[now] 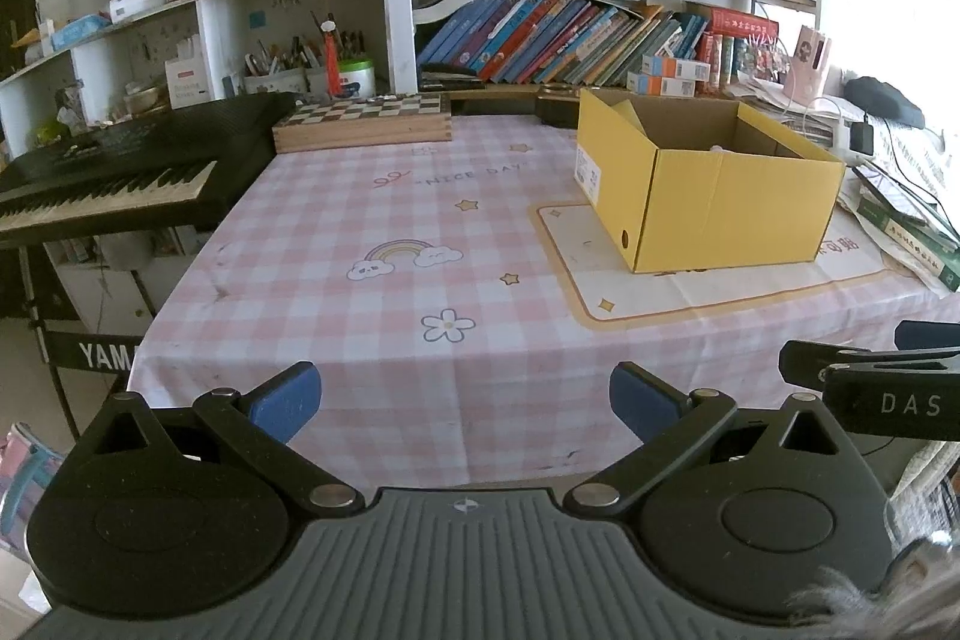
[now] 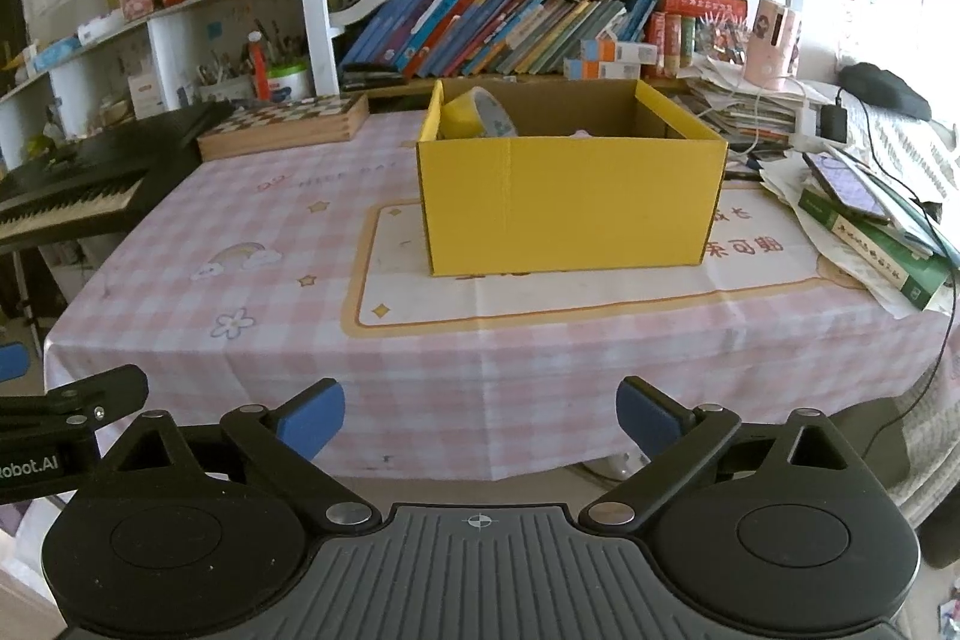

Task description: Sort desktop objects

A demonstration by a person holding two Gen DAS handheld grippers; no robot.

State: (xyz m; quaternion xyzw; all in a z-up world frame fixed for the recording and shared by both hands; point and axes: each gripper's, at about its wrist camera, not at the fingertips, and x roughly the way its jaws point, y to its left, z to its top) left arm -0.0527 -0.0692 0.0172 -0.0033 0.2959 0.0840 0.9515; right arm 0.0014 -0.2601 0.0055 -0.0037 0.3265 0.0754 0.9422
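Observation:
An open yellow cardboard box point(image 2: 570, 202) stands on a cream mat point(image 2: 420, 298) on the pink checked tablecloth point(image 2: 240, 316). A yellow roll of tape point(image 2: 480, 112) leans inside its far left corner, and a pale thing just shows above the front wall. In the left wrist view the same box point(image 1: 738, 208) sits at the right. My left gripper point(image 1: 465, 403) hangs open over the table's near edge, with nothing between its blue pads. My right gripper point(image 2: 480, 418) is open too, empty, in front of the table's edge and well short of the box.
A black keyboard point(image 1: 114, 178) stands off the table's left side, and a wooden chessboard box point(image 1: 366, 121) lies at the far left. Books and papers with a phone point(image 2: 852, 187) pile at the right. Bookshelves point(image 2: 510, 28) rise behind. The right gripper's body point(image 1: 870, 388) shows beside the left.

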